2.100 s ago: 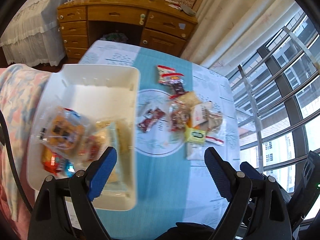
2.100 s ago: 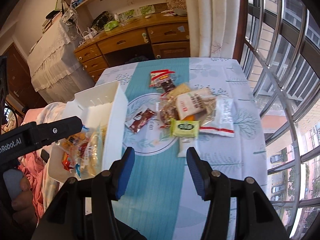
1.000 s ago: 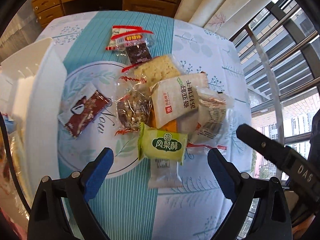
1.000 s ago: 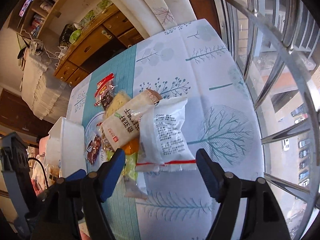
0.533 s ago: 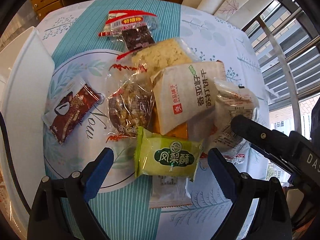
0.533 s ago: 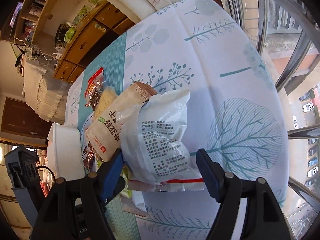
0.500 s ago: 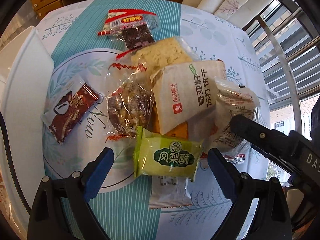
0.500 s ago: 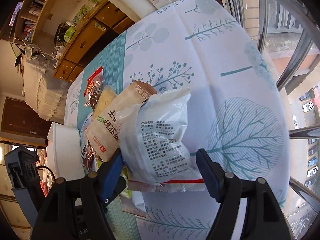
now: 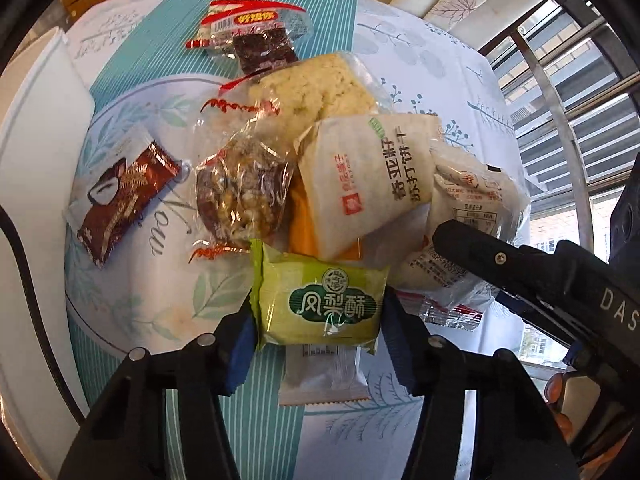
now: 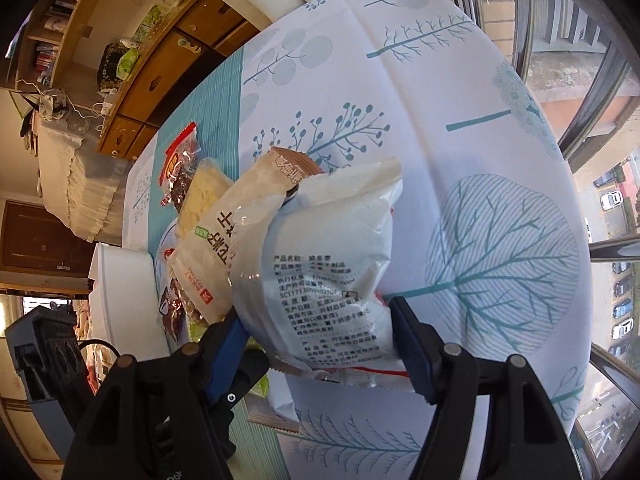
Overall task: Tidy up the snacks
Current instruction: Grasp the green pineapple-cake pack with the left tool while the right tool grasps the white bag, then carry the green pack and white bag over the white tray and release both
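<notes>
A green pineapple-cake packet [image 9: 320,304] lies at the near edge of the snack pile. My left gripper [image 9: 320,340] has its blue pads against both sides of it, and the jaws are closing. A white printed snack bag [image 10: 328,280] sits between the pads of my right gripper [image 10: 320,340]; those jaws are closing too and squeeze the bag so that it bulges upward. In the left wrist view the same white bag [image 9: 472,216] shows with a right gripper finger [image 9: 520,272] lying across it. The white bin [image 9: 36,120] stands at the left.
The pile also holds a brown chocolate packet [image 9: 124,208], a clear-wrapped nut cake [image 9: 240,196], a white cracker packet [image 9: 368,184], a pale rice cake [image 9: 316,84], a red-labelled packet [image 9: 252,36] and a small white packet [image 9: 320,376]. Window bars [image 10: 592,112] run past the table's right edge.
Both grippers came down onto the pile. The left jaws went from wide apart to tight against the green packet. The right pads closed slightly on the white bag, which puffed up.
</notes>
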`<state>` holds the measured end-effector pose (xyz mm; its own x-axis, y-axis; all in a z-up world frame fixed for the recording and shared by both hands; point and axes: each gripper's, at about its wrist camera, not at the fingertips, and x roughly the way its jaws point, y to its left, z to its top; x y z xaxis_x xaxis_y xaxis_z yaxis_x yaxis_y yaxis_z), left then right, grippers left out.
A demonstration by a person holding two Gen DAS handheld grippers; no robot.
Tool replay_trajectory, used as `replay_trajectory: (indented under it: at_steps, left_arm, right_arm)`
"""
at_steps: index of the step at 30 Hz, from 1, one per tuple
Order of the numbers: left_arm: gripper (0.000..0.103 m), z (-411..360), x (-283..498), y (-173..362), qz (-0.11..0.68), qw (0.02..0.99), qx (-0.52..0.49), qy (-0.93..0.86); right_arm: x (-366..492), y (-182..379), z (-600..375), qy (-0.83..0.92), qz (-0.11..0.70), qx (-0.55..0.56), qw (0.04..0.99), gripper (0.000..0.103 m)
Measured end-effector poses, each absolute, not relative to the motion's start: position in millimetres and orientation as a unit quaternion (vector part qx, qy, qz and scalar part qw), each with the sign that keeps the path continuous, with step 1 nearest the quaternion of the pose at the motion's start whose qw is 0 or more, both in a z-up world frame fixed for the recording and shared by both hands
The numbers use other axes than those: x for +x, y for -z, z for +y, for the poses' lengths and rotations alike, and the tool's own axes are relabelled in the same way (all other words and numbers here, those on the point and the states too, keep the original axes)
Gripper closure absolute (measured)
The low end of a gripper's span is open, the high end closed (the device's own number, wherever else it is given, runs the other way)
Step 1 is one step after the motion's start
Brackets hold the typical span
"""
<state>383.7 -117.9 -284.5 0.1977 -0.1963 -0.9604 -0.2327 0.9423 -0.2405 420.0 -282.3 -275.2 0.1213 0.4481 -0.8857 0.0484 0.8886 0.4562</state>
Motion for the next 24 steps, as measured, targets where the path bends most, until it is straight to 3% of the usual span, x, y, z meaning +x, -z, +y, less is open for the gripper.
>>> replay_trajectory:
  at_steps: [14, 24]
  left_arm:
    - [0.050, -103.9, 354.4, 230.1, 0.622, 0.765, -0.168, -0.011]
    - [0.050, -87.3, 316.9, 175.6, 0.597, 0.782, -0.179, -0.013]
  right_arm:
    - [400.0, 268.8, -298.6, -0.043, 0.721, 0.204, 0.661, 0.036]
    - [367.4, 234.1, -280.2, -0.047, 0.735, 0.197, 0.647, 0.036]
